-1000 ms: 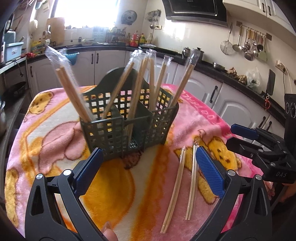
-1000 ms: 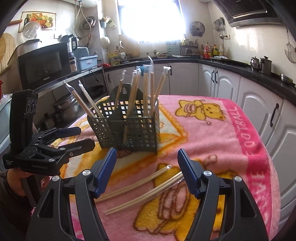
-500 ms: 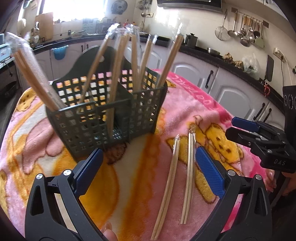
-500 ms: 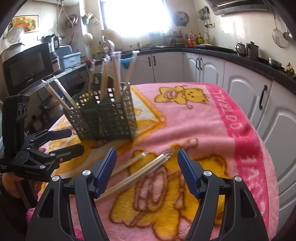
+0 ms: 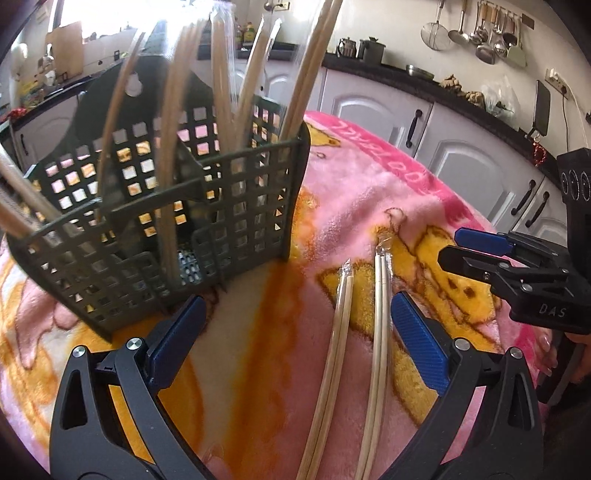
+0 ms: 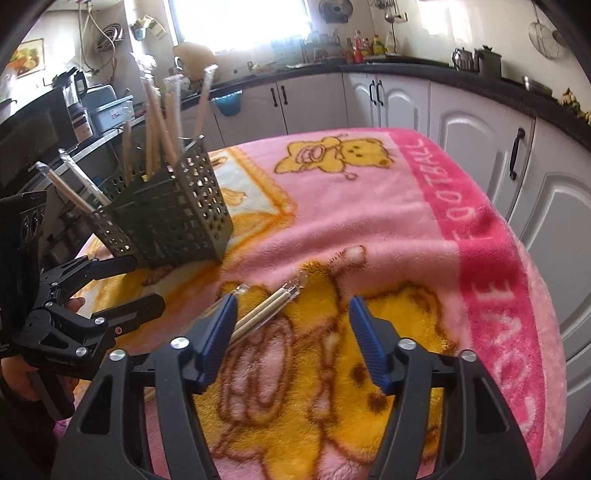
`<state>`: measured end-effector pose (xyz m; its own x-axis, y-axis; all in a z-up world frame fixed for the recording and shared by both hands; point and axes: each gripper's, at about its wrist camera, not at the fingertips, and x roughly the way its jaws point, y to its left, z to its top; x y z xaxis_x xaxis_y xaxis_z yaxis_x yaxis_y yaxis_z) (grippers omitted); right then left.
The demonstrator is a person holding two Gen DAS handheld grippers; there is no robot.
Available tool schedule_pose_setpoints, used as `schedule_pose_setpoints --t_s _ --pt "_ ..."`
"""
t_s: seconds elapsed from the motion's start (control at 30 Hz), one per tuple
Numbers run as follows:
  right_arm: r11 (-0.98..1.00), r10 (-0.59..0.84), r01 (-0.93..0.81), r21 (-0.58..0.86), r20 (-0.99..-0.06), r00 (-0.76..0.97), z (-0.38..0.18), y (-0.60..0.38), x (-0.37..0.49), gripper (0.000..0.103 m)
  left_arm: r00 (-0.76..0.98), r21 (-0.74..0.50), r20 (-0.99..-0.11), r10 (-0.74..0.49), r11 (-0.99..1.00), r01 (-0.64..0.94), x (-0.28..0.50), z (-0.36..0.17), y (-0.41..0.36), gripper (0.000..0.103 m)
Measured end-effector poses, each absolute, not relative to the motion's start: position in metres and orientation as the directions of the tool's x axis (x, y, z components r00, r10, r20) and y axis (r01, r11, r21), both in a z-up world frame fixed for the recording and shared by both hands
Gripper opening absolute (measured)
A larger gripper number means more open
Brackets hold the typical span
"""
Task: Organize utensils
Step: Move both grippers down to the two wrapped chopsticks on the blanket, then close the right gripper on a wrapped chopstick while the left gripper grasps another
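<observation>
A dark green perforated utensil basket (image 5: 207,206) stands on the pink blanket and holds several wrapped pairs of wooden chopsticks (image 5: 173,140); it also shows in the right wrist view (image 6: 173,218). Two more wrapped pairs lie flat on the blanket, one on the left (image 5: 334,339) and one on the right (image 5: 378,332). My left gripper (image 5: 295,343) is open and empty, low over the blanket with both loose pairs between its fingers. My right gripper (image 6: 291,336) is open and empty, with a loose pair (image 6: 273,304) lying by its left finger. The right gripper also shows at the right edge of the left wrist view (image 5: 476,247).
The table is covered by a pink and yellow bear-print blanket (image 6: 369,206). White kitchen cabinets (image 6: 472,122) and a dark counter curve behind it. Hanging ladles (image 5: 480,33) are on the far wall. The left gripper (image 6: 88,295) is at the left of the right wrist view.
My left gripper has moved forward and lower, so the basket and loose chopsticks are much closer. My right gripper has swung right and lower toward the loose pairs. Both stayed open.
</observation>
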<state>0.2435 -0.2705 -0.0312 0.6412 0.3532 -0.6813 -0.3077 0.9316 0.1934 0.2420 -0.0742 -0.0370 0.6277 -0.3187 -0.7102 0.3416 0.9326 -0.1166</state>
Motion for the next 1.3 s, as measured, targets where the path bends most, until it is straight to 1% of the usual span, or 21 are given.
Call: schedule_pose_setpoints --t_s 0.07,0.13,0.17,0.2,0.27,0.33,0.4,0.43,0.5,0.67,0.77,0.87,0.93,1.0,1.1,1.3 --pt "0.930 0.356 -0.309 0.198 -0.689 0.631 -0.033 -0.270 0.249 0.053 0.617 -0.123 -0.716 -0.325 0.930 0.347 0.247 -0.039 -0.077 0.091" --pt "0.927 0.362 -0.315 0.202 -0.696 0.620 -0.035 -0.269 0.257 0.050 0.603 -0.134 -0.724 -0.335 0.926 0.354 0.253 -0.042 -0.080 0.083" --pt "0.928 0.361 -0.315 0.201 -0.700 0.616 -0.036 -0.268 0.260 0.046 0.595 -0.139 -0.729 -0.339 0.924 0.356 0.256 -0.043 -0.082 0.080" --pt "0.926 0.365 -0.319 0.204 -0.703 0.610 -0.037 -0.267 0.264 0.043 0.590 -0.143 -0.732 -0.341 0.923 0.357 0.258 -0.044 -0.083 0.076" --pt "0.922 0.375 -0.322 0.216 -0.712 0.594 -0.040 -0.265 0.273 0.039 0.575 -0.146 -0.742 -0.344 0.921 0.362 0.263 -0.048 -0.086 0.069" --pt "0.918 0.384 -0.323 0.231 -0.725 0.572 -0.045 -0.264 0.283 0.034 0.559 -0.154 -0.751 -0.352 0.916 0.370 0.266 -0.051 -0.089 0.057" --pt "0.915 0.391 -0.322 0.244 -0.734 0.556 -0.049 -0.262 0.290 0.028 0.542 -0.165 -0.758 -0.363 0.911 0.379 0.269 -0.053 -0.092 0.052" --pt "0.912 0.399 -0.321 0.256 -0.736 0.547 -0.051 -0.262 0.294 0.027 0.535 -0.167 -0.761 -0.366 0.908 0.384 0.271 -0.054 -0.093 0.049" --pt "0.911 0.403 -0.312 0.270 -0.743 0.534 -0.055 -0.262 0.300 0.025 0.524 -0.168 -0.766 -0.371 0.904 0.394 0.273 -0.056 -0.096 0.045" --pt "0.908 0.413 -0.296 0.297 -0.756 0.508 -0.064 -0.261 0.311 0.023 0.498 -0.172 -0.777 -0.385 0.891 0.420 0.280 -0.060 -0.107 0.043" --pt "0.903 0.426 -0.287 0.321 -0.760 0.490 -0.069 -0.262 0.316 0.020 0.485 -0.170 -0.784 -0.389 0.884 0.435 0.284 -0.064 -0.115 0.041" --pt "0.896 0.441 -0.280 0.344 -0.757 0.482 -0.070 -0.264 0.318 0.017 0.476 -0.165 -0.790 -0.388 0.881 0.444 0.289 -0.067 -0.122 0.037" --pt "0.894 0.447 -0.278 0.352 -0.755 0.480 -0.071 -0.267 0.318 0.013 0.473 -0.163 -0.791 -0.387 0.879 0.447 0.290 -0.069 -0.125 0.033" --pt "0.888 0.458 -0.280 0.364 -0.751 0.475 -0.071 -0.268 0.318 0.007 0.471 -0.164 -0.792 -0.388 0.879 0.448 0.293 -0.071 -0.127 0.031" --pt "0.888 0.458 -0.282 0.363 -0.751 0.476 -0.071 -0.267 0.318 0.005 0.469 -0.163 -0.796 -0.383 0.882 0.443 0.295 -0.073 -0.127 0.025" --pt "0.886 0.462 -0.286 0.364 -0.740 0.489 -0.066 -0.269 0.314 0.004 0.468 -0.165 -0.797 -0.381 0.883 0.439 0.296 -0.073 -0.126 0.016"
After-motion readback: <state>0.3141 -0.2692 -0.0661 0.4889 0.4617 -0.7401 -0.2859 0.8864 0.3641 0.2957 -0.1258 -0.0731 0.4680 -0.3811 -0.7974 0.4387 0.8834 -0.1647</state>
